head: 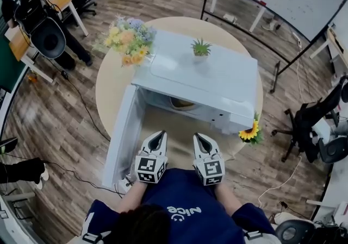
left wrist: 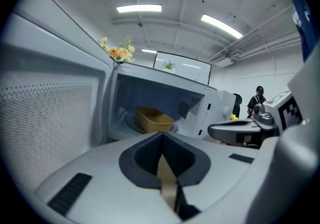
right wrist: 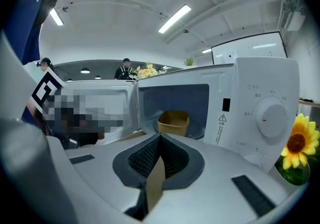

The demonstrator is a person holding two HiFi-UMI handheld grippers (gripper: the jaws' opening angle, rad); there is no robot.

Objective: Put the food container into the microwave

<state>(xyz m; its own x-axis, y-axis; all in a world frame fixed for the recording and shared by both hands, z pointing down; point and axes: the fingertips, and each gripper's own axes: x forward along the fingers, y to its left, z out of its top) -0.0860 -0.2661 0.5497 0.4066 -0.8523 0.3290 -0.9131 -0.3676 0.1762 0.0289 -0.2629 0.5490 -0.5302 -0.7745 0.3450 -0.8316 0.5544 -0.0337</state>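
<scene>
You are holding both grippers low and side by side, just in front of your body, facing the open microwave (head: pixel 206 74) on the round table (head: pixel 109 93). Your left gripper (head: pixel 158 135) is showing its jaws pressed together, with nothing between them. Your right gripper (head: pixel 200 137) is doing the same: jaws closed, empty.

The food container (right wrist: pixel 173 122), a tan open tub, is sitting inside the microwave cavity, ahead of both pairs of jaws and well apart from them. Neither gripper is touching it.

The microwave door (head: pixel 122 134) is standing swung wide open, to the left of your left jaws and running alongside them. The control panel with its round dial (right wrist: pixel 270 118) is lying ahead and to the right of your right jaws, and a sunflower (right wrist: pixel 295 143) is standing further right again, beside the microwave's corner.

Beyond the jaws, a small potted plant (head: pixel 200 48) is sitting on top of the microwave, and a bunch of flowers (head: pixel 129 39) is standing off to the far left of it
</scene>
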